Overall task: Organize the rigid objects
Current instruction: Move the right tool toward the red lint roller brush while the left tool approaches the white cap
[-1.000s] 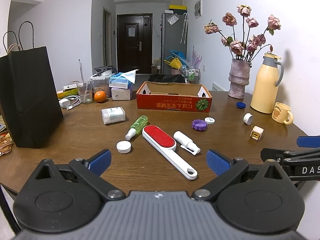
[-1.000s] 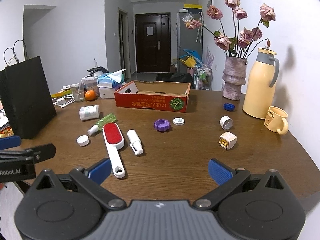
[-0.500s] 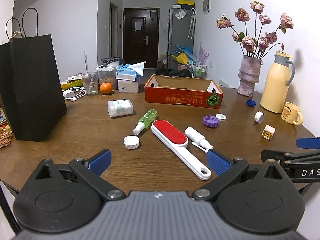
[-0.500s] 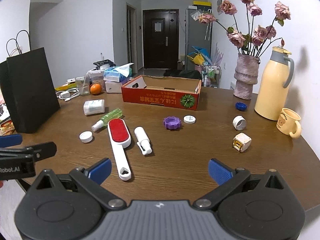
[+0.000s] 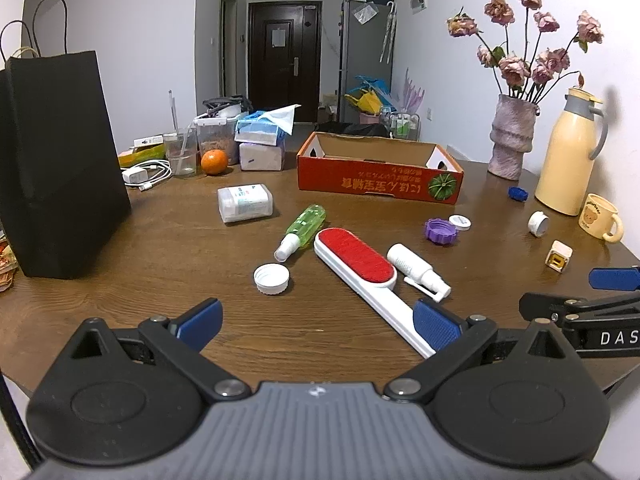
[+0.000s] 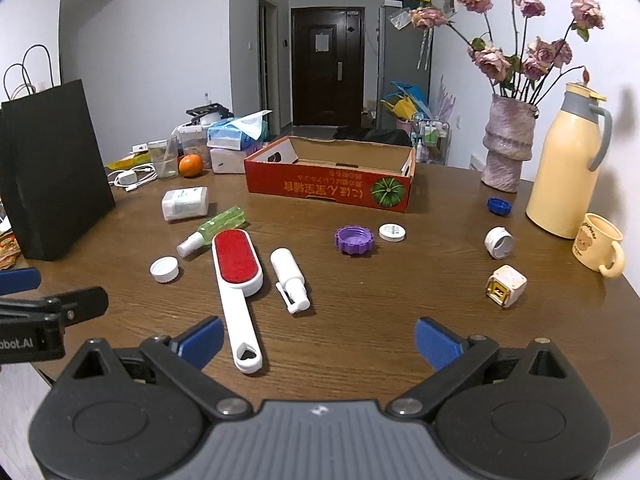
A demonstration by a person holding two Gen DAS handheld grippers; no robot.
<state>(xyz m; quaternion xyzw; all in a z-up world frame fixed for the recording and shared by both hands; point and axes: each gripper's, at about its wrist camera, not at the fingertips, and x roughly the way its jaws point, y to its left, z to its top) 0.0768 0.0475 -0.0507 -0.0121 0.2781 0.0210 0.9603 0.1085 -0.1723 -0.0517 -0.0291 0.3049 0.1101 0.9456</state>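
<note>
While both my grippers hang low over the near edge of the table, nothing is gripped: left gripper has its jaws wide apart with bare wood between them, and its right pad sits in front of the lint brush handle in the left view, contact I can't tell. Right gripper also spread wide and empty; the brush's handle end lies just inside its left pad. Largest first: black bag upright at far left. Red box open-topped, at the back centre, looks empty from what I see of the inside. Vase with dried roses and cream jug at back right, mug just beside the jug. Lint brush lies flat mid-table, red pad away from me. Green spray bottle lies just beside the brush head on its left, white spray bottle just right of it, both on their sides. White packet further back left. Small stuff: purple cap and small white lid near each other in front of the box, white cap left of the brush, white ring cap and cube on the right, blue cap near the vase. Orange, charger cable and tissue packs are clutter at back left.
</note>
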